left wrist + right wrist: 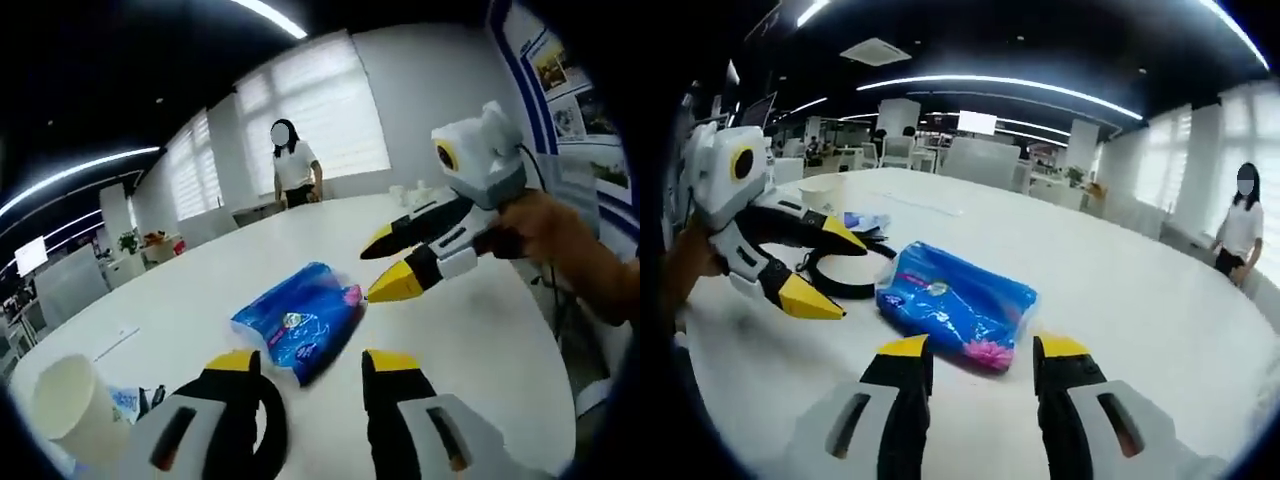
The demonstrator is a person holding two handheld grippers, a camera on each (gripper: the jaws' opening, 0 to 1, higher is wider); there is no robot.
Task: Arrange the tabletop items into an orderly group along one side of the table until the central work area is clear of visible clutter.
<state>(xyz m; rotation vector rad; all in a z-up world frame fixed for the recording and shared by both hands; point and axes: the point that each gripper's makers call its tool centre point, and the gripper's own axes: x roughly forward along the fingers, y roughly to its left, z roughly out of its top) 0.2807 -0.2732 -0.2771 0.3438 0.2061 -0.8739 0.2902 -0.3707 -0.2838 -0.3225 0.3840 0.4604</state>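
A blue packet point(300, 325) lies flat on the white desk point(470, 330), and everything else here is placed around it. In the left gripper view, the left claw point(312, 365) hovers just short of the packet's near edge with its jaws spread apart and nothing between them. The right claw point(385, 265) comes in from the far right side of the packet, jaws parted and empty, its lower yellow tip just beside the packet's corner. In the right gripper view, the right claw point(978, 350) sits close to the packet point(958, 305), open, and the left claw point(830, 265) stands open to the packet's left. Beyond the packet there are a black ring-shaped object point(845, 272), a paper cup point(825, 190) and a small printed wrapper point(865, 221). A person point(295, 165) stands past the desk's far edge.
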